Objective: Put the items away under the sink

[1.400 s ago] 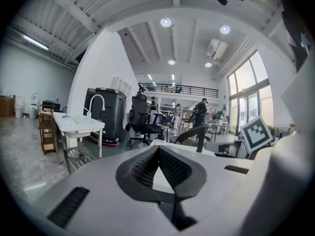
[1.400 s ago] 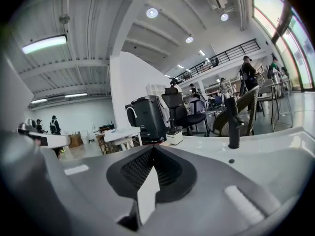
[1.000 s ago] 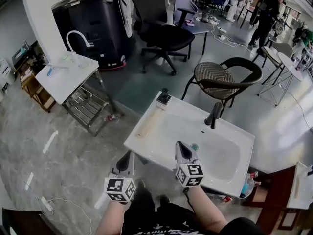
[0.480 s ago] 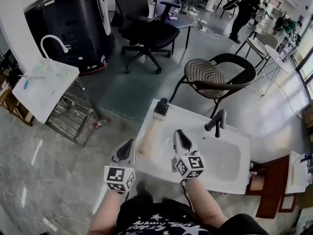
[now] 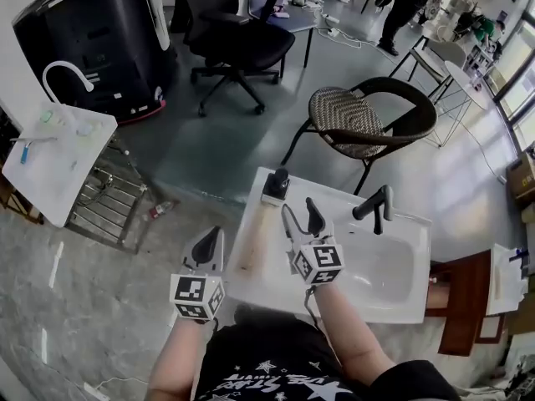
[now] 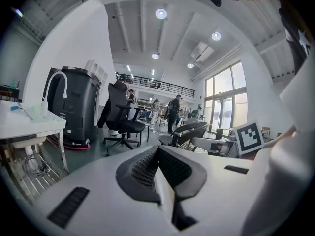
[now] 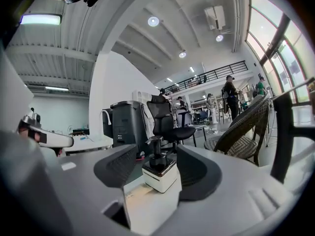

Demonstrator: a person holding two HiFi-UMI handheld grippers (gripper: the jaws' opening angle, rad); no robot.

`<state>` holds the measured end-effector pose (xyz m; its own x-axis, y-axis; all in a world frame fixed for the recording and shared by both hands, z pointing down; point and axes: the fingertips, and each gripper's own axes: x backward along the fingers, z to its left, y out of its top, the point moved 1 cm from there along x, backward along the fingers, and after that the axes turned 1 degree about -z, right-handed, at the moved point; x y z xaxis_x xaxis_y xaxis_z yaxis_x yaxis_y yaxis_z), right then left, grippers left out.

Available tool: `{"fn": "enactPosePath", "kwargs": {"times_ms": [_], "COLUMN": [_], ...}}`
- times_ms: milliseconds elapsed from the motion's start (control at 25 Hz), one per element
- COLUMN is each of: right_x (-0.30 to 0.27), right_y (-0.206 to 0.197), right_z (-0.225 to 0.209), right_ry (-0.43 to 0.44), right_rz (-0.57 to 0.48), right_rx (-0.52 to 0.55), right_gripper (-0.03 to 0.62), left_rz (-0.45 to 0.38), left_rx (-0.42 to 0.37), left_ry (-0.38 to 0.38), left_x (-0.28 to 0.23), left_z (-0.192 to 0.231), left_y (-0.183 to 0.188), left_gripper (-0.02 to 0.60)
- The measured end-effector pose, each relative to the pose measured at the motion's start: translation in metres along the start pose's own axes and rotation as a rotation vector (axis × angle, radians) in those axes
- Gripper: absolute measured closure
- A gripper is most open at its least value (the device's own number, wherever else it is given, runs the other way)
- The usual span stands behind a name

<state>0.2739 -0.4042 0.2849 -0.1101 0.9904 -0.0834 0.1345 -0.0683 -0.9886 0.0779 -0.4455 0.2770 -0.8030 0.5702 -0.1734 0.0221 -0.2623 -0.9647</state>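
Right tongs (image 5: 299,210) just opening, empty | soap dispenser (image 5: 277,186) ahead, untouched | left tongs (image 5: 214,239) closed

The left grey two-jaw gripper (image 5: 212,239) is held level with its jaws pressed together, while the right grey two-jaw gripper (image 5: 299,210), carried on a bare forearm (image 5: 347,334), has just been spread apart, with nothing gripped.

White pump bottle (image 5: 277,186) upright on sink (image 5: 251,253)
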Motion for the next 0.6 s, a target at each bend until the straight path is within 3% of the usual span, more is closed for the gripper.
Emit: {"fn": "enactPosePath", "kwargs": {"times_ms": [240, 600], "right_x": [-0.041, -0.072], "right_y": [-0.014, -0.021], "right_z": [-0.004, -0.001], "right_ry": [0.038, 0.128], "right_rz": [0.076, 0.095], "right_rx": [0.078, 0.085], "right_gripper": [0.37, 0.37], "left_rz": [0.036, 0.062], "left_rx": [0.0, -0.023], "left_ry": [0.024, 0.032], "left_x": [-0.026, -0.052], "left_z": [0.009, 0.009], "left_y": [0.001, 0.005], "left_gripper": [0.572, 0.572]}}
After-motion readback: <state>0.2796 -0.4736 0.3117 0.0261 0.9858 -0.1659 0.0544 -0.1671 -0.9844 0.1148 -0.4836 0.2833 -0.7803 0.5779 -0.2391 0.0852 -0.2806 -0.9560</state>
